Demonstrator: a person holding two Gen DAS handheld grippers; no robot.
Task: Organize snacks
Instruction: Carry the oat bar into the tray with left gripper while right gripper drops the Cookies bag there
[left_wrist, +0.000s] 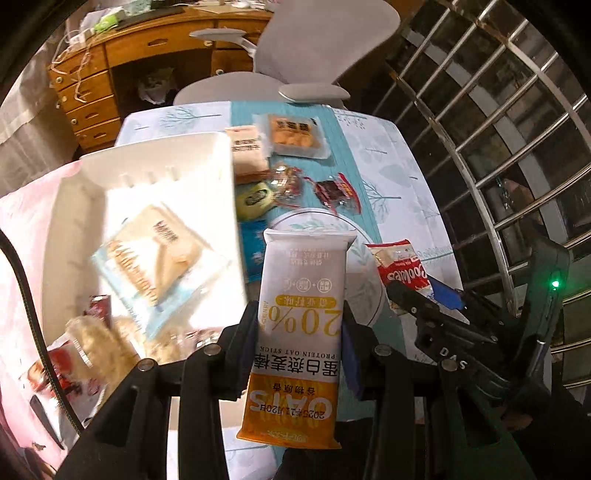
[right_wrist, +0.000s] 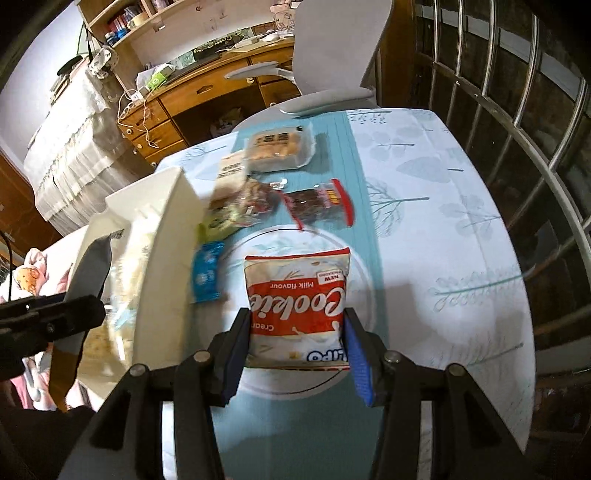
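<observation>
Where chair (right_wrist: 332, 48) meets table (right_wrist: 443, 221), snacks lie.

The white bin's wall (right_wrist: 162, 266) blocks the left; tablecloth (right_wrist: 443, 258) on the right lies open.

white bin (left_wrist: 155, 162) contents motion-blurred; blue packet (right_wrist: 206, 273) smeared, label unreadable

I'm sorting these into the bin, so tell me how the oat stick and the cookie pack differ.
The oat stick is long and narrow; the cookie pack is short and nearly square. The oat stick is white with a yellow-orange end; the cookie pack is white with a red band. The left gripper holds the oat stick; the right gripper holds the cookie pack. Both are sealed.
</observation>
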